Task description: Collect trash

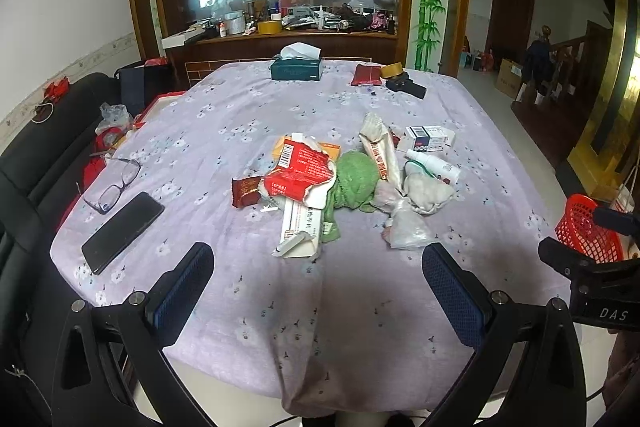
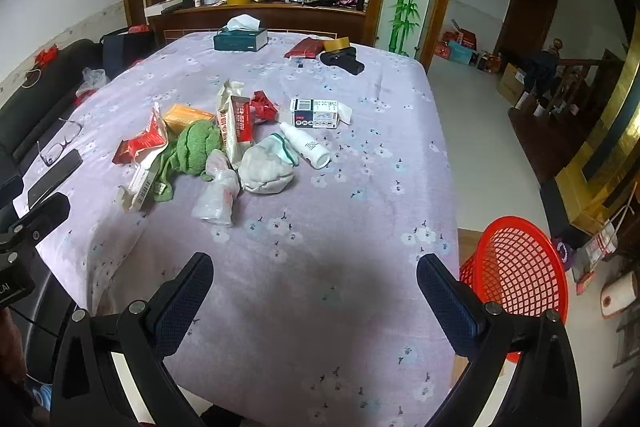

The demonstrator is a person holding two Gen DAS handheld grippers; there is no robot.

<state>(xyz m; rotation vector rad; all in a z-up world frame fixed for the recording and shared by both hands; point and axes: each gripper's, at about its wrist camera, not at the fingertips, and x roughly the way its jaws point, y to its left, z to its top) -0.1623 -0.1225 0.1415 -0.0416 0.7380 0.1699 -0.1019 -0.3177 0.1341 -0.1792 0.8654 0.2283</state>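
A desk [image 1: 224,115] under lilac floral cloth carries a trash heap [image 1: 340,183] at its middle. Both the left claw [image 1: 318,269] and right claw [image 2: 315,277] gape empty above the near edge; a red basket [image 2: 520,267] stands on the floor to the right.

Torn red carton [image 1: 298,169] hides the orange box [image 1: 328,147].

Left hand-held gripper [image 1: 318,267]: jaws spread wide, nothing between the blue pads [image 1: 184,283], fingers pointing forward and slightly down. Right hand-held gripper [image 2: 315,277]: same pose, jaws wide apart, pads [image 2: 448,301] bare. The two sit side by side, level; the right one's black body shows at the left one's right edge.
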